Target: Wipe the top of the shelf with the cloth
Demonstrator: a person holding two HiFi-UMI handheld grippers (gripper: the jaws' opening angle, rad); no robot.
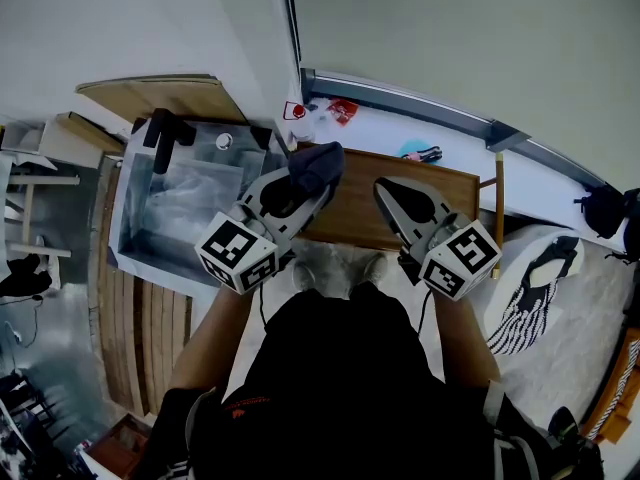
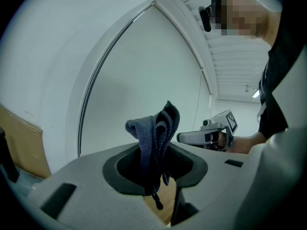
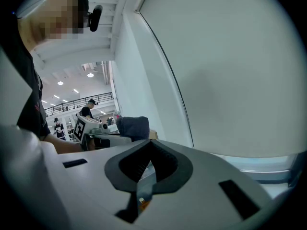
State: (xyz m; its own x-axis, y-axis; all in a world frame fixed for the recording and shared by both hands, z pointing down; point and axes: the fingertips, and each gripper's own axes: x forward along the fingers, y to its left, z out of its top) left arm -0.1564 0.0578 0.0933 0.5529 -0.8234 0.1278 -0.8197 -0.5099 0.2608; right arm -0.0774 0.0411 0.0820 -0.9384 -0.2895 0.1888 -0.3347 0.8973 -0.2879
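We see the dark grey-blue fabric cloth [image 1: 316, 165] bunched in a loose bundle. It is pinched in the left tongs [image 1: 300, 186], whose two jaws are closed on its lower part, so that most of the fabric stands out past the tips. In the left gripper view the cloth [image 2: 156, 128] points toward the pale wall [image 2: 144, 71] and not downward, and a strip of wood shows below the jaws.

The brown wooden top of the shelf [image 1: 360, 218] lies under and in front of both tongs. Its long side runs left to right along the wall. The cloth is over the left end of this board, and we judge that it is held above the wood and not pressed on it, though the height is not clear.

The right tongs [image 1: 392, 194] are over the middle of the board, beside the cloth but apart from it. Their jaws are together and hold nothing.

We think the left hand is the working one. It must tip the cloth down to the wood and then sweep to the right along the long side.
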